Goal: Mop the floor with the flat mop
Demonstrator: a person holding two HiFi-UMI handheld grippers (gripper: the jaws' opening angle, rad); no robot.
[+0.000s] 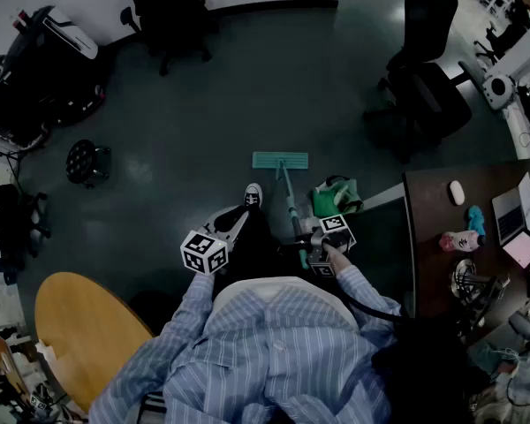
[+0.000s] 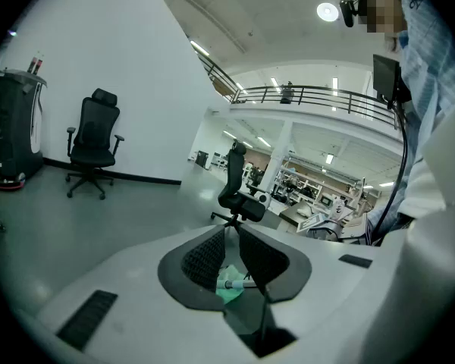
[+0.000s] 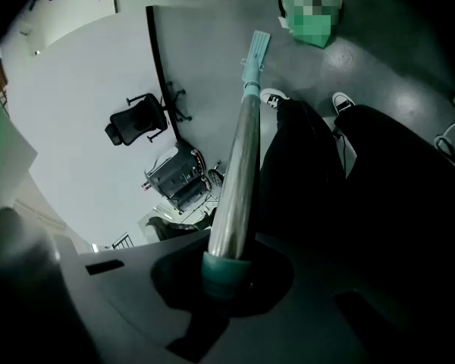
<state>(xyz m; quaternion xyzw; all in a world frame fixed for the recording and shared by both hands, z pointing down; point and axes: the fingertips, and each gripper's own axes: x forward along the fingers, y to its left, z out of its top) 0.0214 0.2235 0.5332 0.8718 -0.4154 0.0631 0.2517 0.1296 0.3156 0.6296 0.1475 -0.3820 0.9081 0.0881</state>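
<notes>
The flat mop has a teal head (image 1: 280, 160) lying on the dark floor ahead of the person's shoe (image 1: 253, 194). Its metal handle (image 1: 291, 208) rises back to my right gripper (image 1: 311, 246), which is shut on it. In the right gripper view the handle (image 3: 239, 165) runs out from between the jaws of the right gripper (image 3: 227, 268) down to the mop head (image 3: 256, 51), and a teal grip (image 3: 226, 275) sits at the jaws. My left gripper (image 1: 243, 219) hangs to the left of the handle, apart from it. The left gripper (image 2: 231, 237) is shut with nothing in it.
A green bucket (image 1: 336, 197) stands right of the handle by a dark desk (image 1: 433, 237) with a laptop and small items. Black office chairs (image 1: 428, 87) are at the back right and back centre (image 1: 163, 11). A round wooden table (image 1: 79, 334) is at lower left, and a black machine (image 1: 40, 64) at upper left.
</notes>
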